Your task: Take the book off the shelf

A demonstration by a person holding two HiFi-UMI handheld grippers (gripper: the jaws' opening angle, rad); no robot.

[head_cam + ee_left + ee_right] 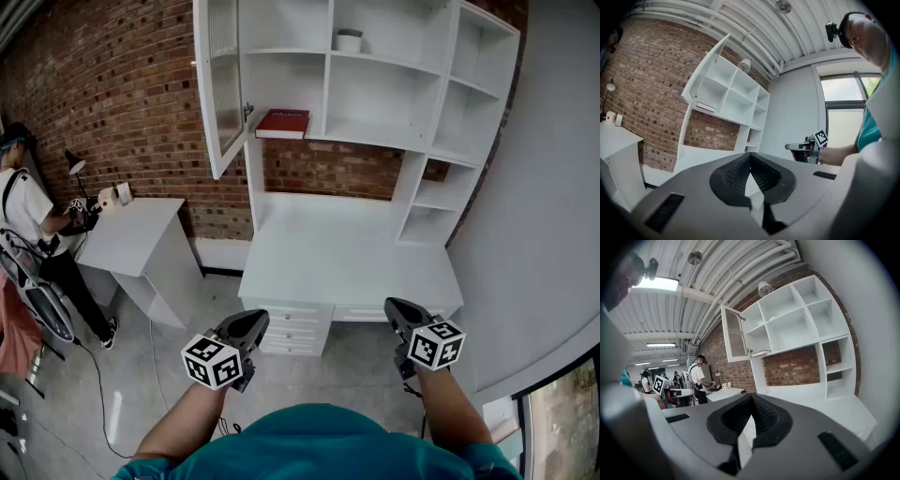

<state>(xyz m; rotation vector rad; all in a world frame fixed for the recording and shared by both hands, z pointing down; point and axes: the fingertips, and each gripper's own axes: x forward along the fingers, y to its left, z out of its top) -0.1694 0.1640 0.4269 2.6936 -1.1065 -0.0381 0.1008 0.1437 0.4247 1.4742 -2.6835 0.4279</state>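
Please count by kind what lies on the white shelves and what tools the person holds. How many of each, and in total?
red book: 1
white round container: 1
tools, both shut and empty: 2 (left tool, right tool)
Total: 4

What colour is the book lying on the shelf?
The book has a red cover; the head view shows it best.

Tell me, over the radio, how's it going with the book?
Left gripper, right gripper shut, empty, short of the desk. Red book flat on shelf, untouched. Cabinet door open, path clear.
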